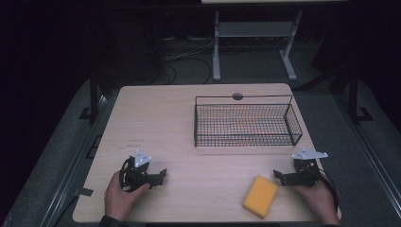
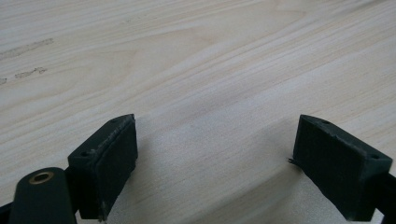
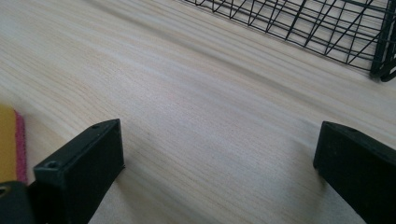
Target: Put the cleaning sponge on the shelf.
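A person sits at a pale wooden table (image 1: 156, 123) with a gripper in each hand, both resting low near the front edge. The left gripper (image 1: 162, 174) lies at the left side, its tips pointing inward toward the middle of the table; in the left gripper view its two black jaws stand wide apart with bare wood between them, holding nothing. The right gripper (image 1: 277, 176) sits at the right side, also pointing inward, and in the right gripper view its jaws are likewise spread wide over bare tabletop, nothing caught between them. A yellow sponge (image 1: 260, 196) lies flat near the front edge, just beside the right gripper and a little toward the person from its tips, apart from the jaws; in the right gripper view its yellow body with a pink layer on one side peeks in at the left edge, next to the left-hand jaw. Farther back on the right half of the table stands a black wire basket (image 1: 293, 124), well apart from the sponge; its mesh wall runs across the top of the right gripper view.
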### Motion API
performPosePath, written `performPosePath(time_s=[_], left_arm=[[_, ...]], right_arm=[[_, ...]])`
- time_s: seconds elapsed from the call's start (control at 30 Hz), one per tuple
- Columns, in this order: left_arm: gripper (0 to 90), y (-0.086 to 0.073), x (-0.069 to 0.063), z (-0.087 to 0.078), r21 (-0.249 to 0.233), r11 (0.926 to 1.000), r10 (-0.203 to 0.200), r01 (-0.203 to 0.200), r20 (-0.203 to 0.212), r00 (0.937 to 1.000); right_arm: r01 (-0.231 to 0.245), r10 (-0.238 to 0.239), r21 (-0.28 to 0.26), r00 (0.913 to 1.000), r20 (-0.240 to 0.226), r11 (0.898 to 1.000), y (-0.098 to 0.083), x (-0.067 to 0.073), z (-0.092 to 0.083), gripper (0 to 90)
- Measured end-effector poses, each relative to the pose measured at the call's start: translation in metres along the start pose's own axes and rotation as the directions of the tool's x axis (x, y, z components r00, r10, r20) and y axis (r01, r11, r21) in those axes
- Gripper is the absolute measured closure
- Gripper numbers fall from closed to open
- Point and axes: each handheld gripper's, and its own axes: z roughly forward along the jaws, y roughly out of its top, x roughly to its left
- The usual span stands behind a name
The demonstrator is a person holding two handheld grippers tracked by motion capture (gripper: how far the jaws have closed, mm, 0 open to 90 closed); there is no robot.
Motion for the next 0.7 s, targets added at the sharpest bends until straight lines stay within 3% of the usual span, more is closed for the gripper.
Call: performPosePath(time_s=[0.13, 0.23, 0.33, 0.43, 0.63, 0.7], left_arm=[[13.1, 0.000, 0.000, 0.000, 0.000, 1.0000, 0.000, 0.000, 0.000, 1.0000], [13.1, 0.000, 0.000, 0.000, 0.000, 1.0000, -0.001, 0.001, 0.001, 1.0000], [13.1, 0.000, 0.000, 0.000, 0.000, 1.0000, -0.001, 0.001, 0.001, 1.0000], [13.1, 0.000, 0.000, 0.000, 0.000, 1.0000, -0.001, 0.001, 0.001, 1.0000], [13.1, 0.000, 0.000, 0.000, 0.001, 1.0000, -0.001, 0.001, 0.001, 1.0000], [13.1, 0.000, 0.000, 0.000, 0.001, 1.0000, -0.001, 0.001, 0.001, 1.0000]], right_arm=[[0.002, -0.002, 0.002, 1.0000, -0.004, 1.000, 0.000, 0.000, -0.001, 2.3], [0.000, 0.000, 0.010, 1.0000, -0.008, 1.000, 0.001, -0.003, -0.005, 13.8], [-0.019, 0.019, 0.019, 0.9996, -0.021, 1.000, 0.003, -0.006, -0.008, 17.5], [-0.025, 0.025, 0.004, 0.9991, -0.035, 1.000, 0.005, -0.006, -0.017, 33.8], [-0.018, 0.017, -0.008, 0.9935, -0.112, 1.000, 0.012, 0.002, -0.038, 69.3], [-0.012, 0.010, -0.008, 0.9900, -0.141, 1.000, 0.012, 0.005, -0.042, 77.5]])
